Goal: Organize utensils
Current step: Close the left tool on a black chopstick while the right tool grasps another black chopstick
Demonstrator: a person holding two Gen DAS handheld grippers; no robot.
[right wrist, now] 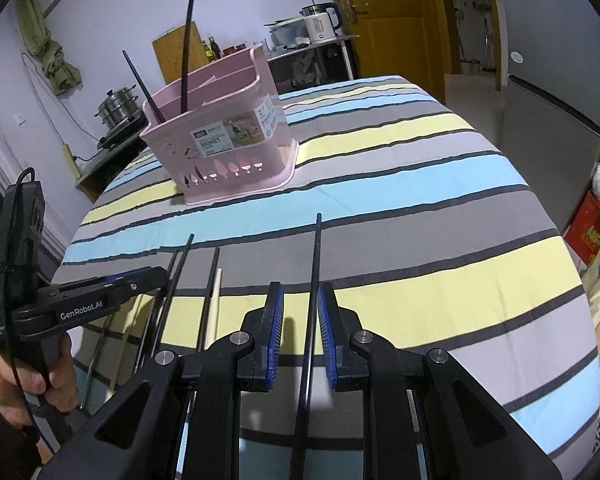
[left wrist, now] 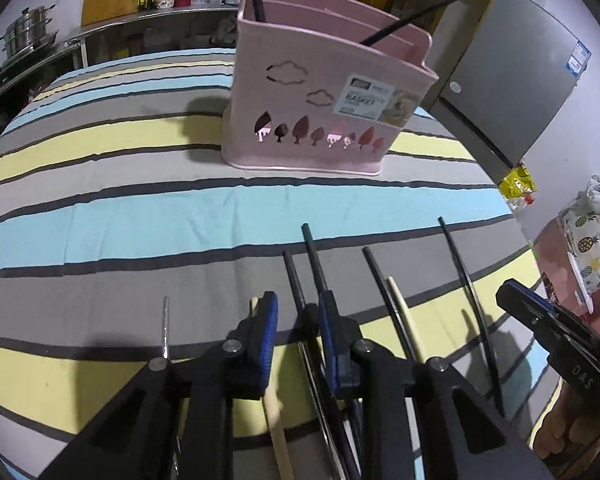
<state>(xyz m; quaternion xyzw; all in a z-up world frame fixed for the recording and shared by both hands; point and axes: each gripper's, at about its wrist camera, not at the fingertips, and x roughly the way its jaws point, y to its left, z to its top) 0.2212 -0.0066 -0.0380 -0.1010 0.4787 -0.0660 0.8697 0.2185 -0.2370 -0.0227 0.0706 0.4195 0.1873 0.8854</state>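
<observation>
With both tongs apart, the left tongs (left wrist: 298,322) straddling crowded black chopsticks (left wrist: 316,264) and the right tongs (right wrist: 300,312) around one lone chopstick (right wrist: 314,280) on the striped tabletop (right wrist: 420,200) (the pink basket (right wrist: 220,140) stands well beyond), the left may pinch two.

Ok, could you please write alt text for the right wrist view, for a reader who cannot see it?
The right gripper hangs open over a black chopstick that lies between its fingers on a striped tablecloth. Behind stands a pink utensil basket holding two black chopsticks; at left, a hand holds the left gripper over more chopsticks.
</observation>
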